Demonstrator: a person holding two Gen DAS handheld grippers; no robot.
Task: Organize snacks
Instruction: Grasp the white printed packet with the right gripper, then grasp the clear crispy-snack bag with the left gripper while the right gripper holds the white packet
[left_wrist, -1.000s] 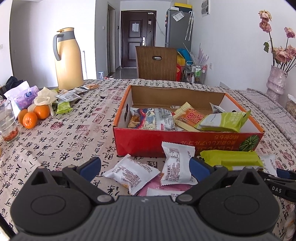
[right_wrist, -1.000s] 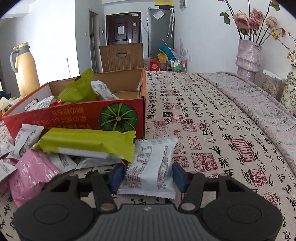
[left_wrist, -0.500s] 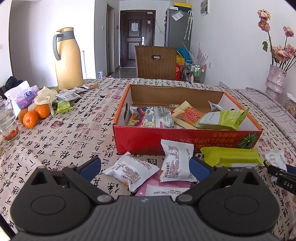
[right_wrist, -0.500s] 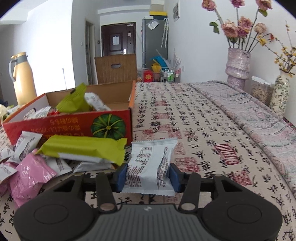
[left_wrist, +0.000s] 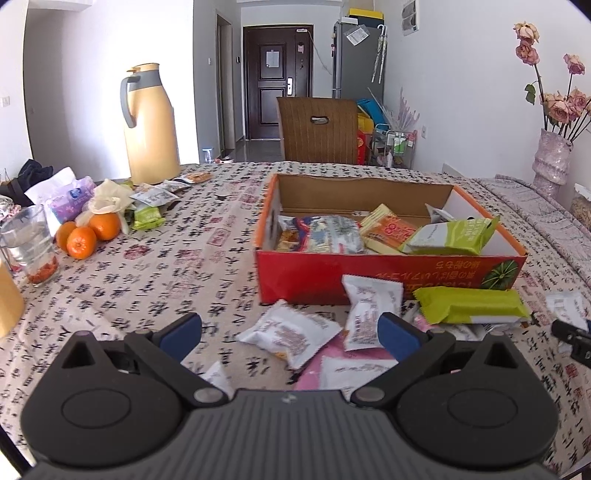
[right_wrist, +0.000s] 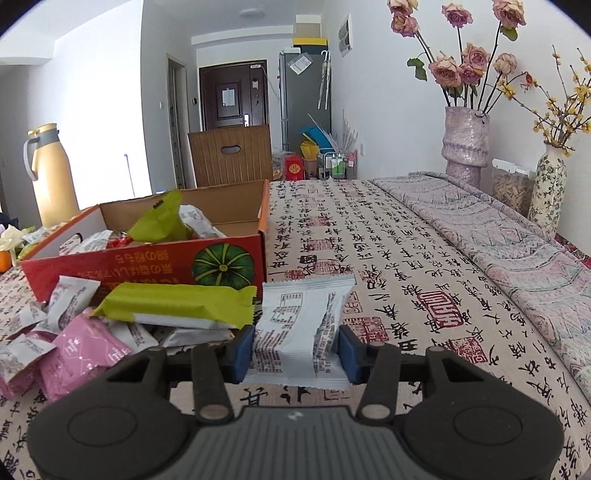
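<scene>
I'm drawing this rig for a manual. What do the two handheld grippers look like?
Both match: the left gripper and right gripper have matte black bodies with a ribbed centre, two round discs, black linkage arms with silver pivot pins, and blue finger pads. No cables or sleeves show.

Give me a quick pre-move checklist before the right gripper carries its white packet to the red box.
1. Right gripper shut on white packet: ok.
2. Packet clear of the green bar: cannot tell, edges look close.
3. Red box open on top: ok.
4. Free space in the box: ok, rear cardboard floor shows.
5. Left gripper open, holding nothing: ok.
6. Left gripper out of the carry path: cannot tell.
</scene>
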